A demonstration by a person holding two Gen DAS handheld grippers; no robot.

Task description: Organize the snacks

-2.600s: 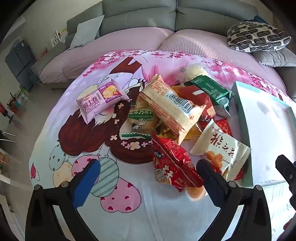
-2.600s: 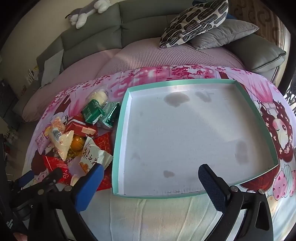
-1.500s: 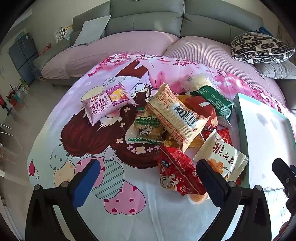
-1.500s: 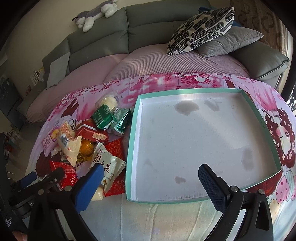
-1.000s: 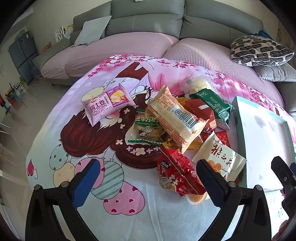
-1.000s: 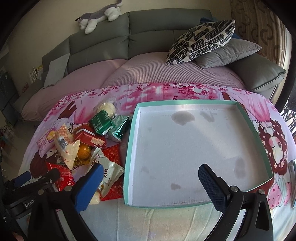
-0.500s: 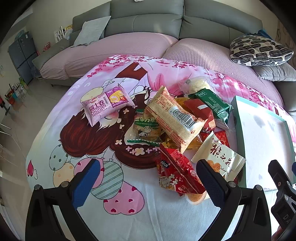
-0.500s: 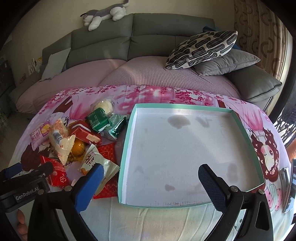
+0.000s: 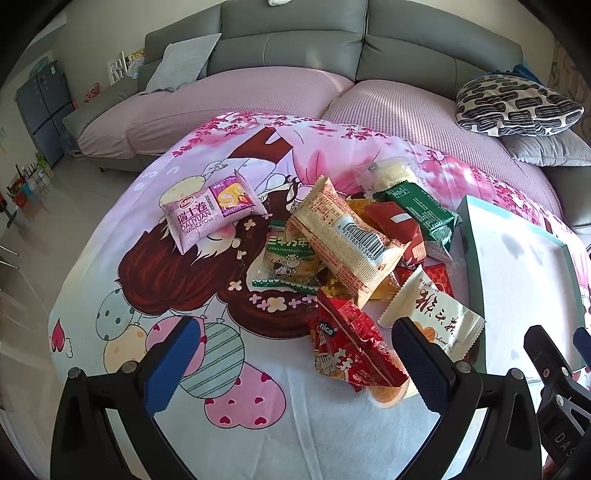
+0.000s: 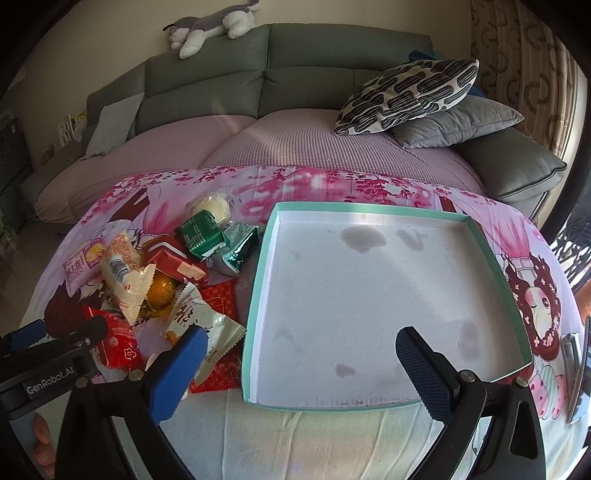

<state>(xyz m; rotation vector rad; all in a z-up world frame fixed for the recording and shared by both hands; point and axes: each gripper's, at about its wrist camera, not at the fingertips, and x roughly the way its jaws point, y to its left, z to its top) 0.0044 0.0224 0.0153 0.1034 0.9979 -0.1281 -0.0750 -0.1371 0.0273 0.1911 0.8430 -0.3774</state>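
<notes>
Snacks (image 9: 343, 251) were all dumped in one messy pile on a pink cartoon bedsheet (image 9: 159, 280), sitting just left of a teal-rimmed tray (image 10: 255, 291) whose white inside had nothing but a few dark smudges. Nearest me, the left gripper (image 9: 291, 354) hung wide open and holding nothing, with a red nice pack (image 9: 351, 350) lying between its fingers. The right gripper (image 10: 299, 369) was spread open too, over the tray's near edge. Further into the pile, a white pack with red characters (image 9: 432, 314) lay closest to the tray, and a pink swiss roll pack (image 9: 210, 214) sat apart on the far left. Beyond the tray was a grey sofa (image 10: 266, 81) with a mauve cover, a black-and-white patterned pillow (image 10: 410, 96) and a plush cat (image 10: 210, 26) on top.
</notes>
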